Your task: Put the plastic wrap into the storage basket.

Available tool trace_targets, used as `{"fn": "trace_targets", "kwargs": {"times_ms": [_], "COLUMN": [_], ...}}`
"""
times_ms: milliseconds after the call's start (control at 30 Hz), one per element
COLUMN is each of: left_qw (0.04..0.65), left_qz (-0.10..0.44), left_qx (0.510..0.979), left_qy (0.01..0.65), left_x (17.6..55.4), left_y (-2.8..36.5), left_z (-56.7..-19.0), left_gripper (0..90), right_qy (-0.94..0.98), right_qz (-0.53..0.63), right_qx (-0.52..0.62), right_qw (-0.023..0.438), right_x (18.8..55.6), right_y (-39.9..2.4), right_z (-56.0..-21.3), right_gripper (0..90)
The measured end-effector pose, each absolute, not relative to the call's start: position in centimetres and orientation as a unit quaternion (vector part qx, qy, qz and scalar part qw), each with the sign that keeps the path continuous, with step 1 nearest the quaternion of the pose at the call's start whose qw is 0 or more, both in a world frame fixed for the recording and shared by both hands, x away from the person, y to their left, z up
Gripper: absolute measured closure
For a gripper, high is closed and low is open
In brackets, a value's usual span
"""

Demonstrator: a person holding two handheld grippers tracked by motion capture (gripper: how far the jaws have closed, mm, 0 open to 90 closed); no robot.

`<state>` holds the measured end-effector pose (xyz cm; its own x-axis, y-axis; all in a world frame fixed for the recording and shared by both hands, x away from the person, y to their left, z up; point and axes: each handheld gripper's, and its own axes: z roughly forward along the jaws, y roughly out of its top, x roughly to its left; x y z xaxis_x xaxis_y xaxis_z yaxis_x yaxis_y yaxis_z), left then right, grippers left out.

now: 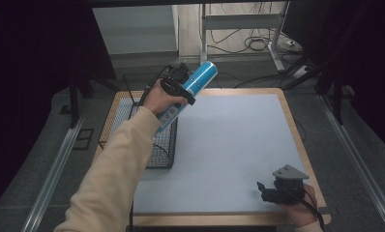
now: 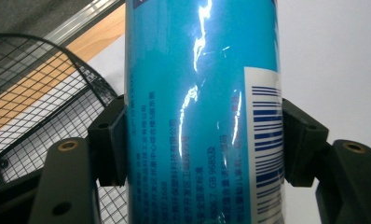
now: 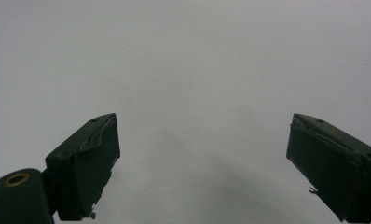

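A tall blue can with a white barcode label is held tilted above the table's left side, over the rim of a black wire basket. My left gripper is shut on the can; both jaws press its sides in the left gripper view, where the basket lies below to the left. My right gripper rests near the table's front right corner. Its jaws stand wide open over bare white surface, with nothing in the right gripper.
The white tabletop has a wooden edge. The basket hangs off its left side, above the grey floor. A metal rail runs along the floor at the left. Desk legs and cables stand behind the table.
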<state>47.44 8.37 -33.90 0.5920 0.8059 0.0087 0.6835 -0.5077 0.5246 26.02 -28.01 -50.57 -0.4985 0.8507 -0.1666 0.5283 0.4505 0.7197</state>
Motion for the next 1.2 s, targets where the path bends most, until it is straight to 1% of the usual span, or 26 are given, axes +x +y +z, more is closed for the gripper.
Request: {"fn": "trace_targets", "kwargs": {"times_ms": [900,1000,1100,1200], "left_qw": [0.221,0.213,0.204,0.199], "left_qz": [0.139,0.141,0.131,0.135], "left_qx": [0.841,0.84,0.839,0.837], "left_qy": [0.473,0.478,0.487,0.491], "left_x": [49.2,49.4,49.8,50.1], "left_y": [13.0,13.4,14.0,14.5], "left_z": [-36.5,-36.9,-37.7,-38.4], "left_gripper": [31.5,31.5,31.5,31.5], "right_qy": [0.81,0.81,0.81,0.81], "right_qz": [0.303,0.302,0.303,0.303], "right_qx": [0.427,0.427,0.428,0.427], "right_qw": [0.264,0.264,0.264,0.264], "right_x": [26.1,26.1,26.1,26.0], "right_y": [-28.0,-28.0,-28.0,-28.0], "right_z": [-50.7,-50.7,-50.7,-50.7], "right_gripper": [9.8,9.7,9.8,9.8]}}
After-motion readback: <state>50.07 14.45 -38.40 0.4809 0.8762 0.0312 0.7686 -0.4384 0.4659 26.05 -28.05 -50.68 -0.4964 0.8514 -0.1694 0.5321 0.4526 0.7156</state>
